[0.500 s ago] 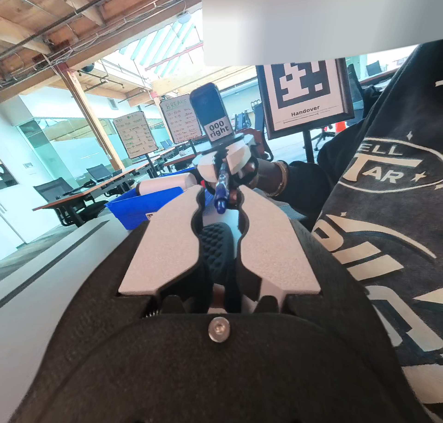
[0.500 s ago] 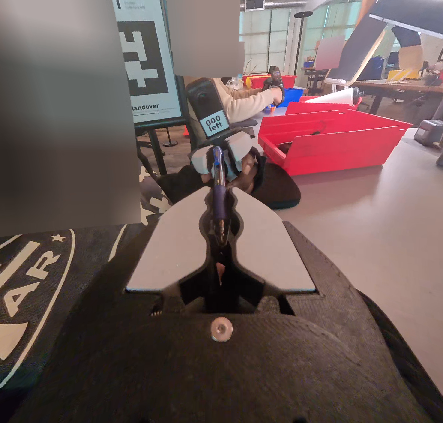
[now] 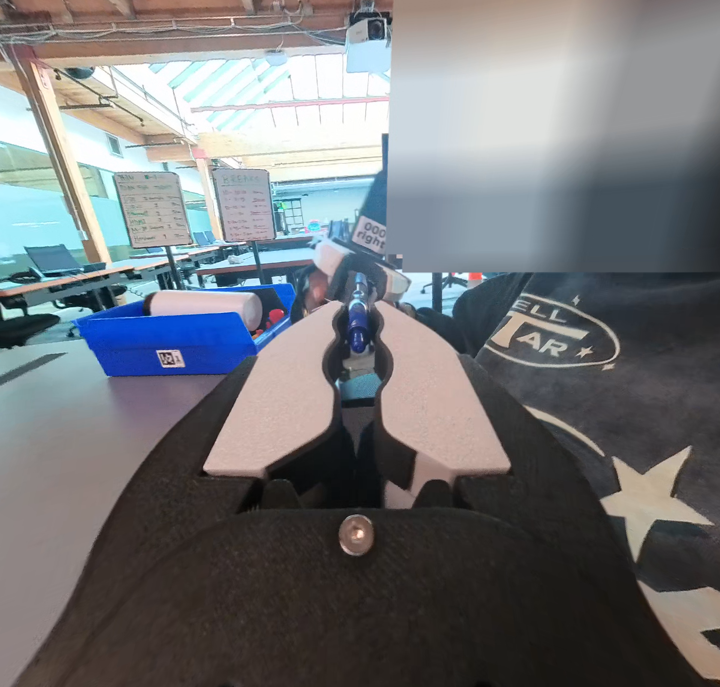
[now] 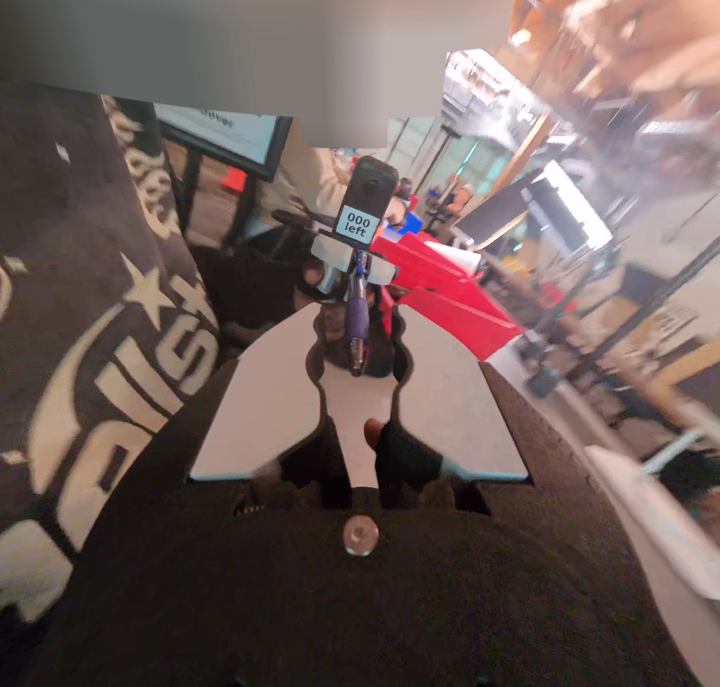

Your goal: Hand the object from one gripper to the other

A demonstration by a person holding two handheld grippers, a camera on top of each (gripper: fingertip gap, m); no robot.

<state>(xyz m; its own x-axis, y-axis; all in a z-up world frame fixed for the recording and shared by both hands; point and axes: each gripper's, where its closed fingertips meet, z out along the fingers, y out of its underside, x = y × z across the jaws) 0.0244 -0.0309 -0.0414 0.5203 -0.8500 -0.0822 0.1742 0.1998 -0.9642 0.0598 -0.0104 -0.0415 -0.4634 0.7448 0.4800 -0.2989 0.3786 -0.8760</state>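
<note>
Pen [image 3: 357, 323] sits pinched in the left gripper [image 3: 356, 341]; right gripper [image 4: 356, 341] spread wide, pen tip between its fingers untouched. Light, stiff, slick barrel — grab the rubber grip.

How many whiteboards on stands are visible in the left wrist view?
2. One whiteboard stands behind the blue bin; the second whiteboard stands just right of it. Others may be hidden.
</note>
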